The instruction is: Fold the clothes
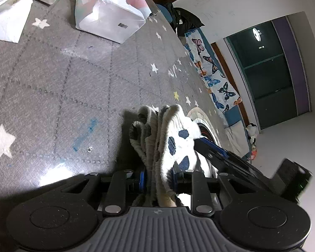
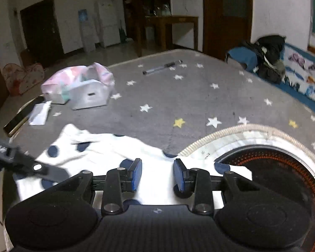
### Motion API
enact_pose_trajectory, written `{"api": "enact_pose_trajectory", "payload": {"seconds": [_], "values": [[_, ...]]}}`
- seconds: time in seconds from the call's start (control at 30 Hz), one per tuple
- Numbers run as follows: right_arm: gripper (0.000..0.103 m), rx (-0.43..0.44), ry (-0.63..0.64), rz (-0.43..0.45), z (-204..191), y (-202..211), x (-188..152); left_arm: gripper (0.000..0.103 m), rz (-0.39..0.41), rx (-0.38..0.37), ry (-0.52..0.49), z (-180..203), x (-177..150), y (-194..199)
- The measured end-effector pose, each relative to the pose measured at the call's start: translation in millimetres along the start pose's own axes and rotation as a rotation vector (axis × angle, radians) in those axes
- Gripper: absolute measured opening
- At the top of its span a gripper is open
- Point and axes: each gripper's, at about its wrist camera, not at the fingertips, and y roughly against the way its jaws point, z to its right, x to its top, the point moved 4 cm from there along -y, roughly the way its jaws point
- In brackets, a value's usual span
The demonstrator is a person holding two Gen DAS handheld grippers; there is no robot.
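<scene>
Gripping status, left tool (image 1: 157,180): jaws narrow and clamped on a bunched stack of ribbed edge of the spotted garment (image 1: 174,138) — several layers gathered between the blue pads.
Right tool (image 2: 157,174): jaws part open with blue pads apart; white cloth lies beneath and between them, but neither pad is seen pressing it — nothing held.
Garment location: white with dark blue spots, lying on the grey star-patterned mat (image 2: 178,96), one end overlapping the round cream-rimmed disc (image 2: 262,147).
Key relation: from the right wrist view the cloth stretches leftward from the right tool toward the left tool, which enters at the lower left; its long axis runs roughly between the two tools.
Nearer hand: left already has its end; right sits directly over the free end by the disc.
Judgement: the next move likely calls for the right tool to close on the cloth below it, so both ends can be carried together.
Surroundings: tissue packs (image 1: 109,14) well apart on the mat — no obstruction.
</scene>
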Motion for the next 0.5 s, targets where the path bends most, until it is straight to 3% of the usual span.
{"api": "enact_pose_trajectory", "payload": {"seconds": [0.2, 0.5], "values": [[0.041, -0.049, -0.085, -0.008, 33.3, -3.8, 2.6, 0.028, 0.000, 0.002, 0.001, -1.6, 1.0, 0.5], [0.042, -0.101, -0.131, -0.029, 64.2, 45.5, -42.8, 0.028, 0.007, 0.017, -0.012, 0.1, 2.0, 0.4]]}}
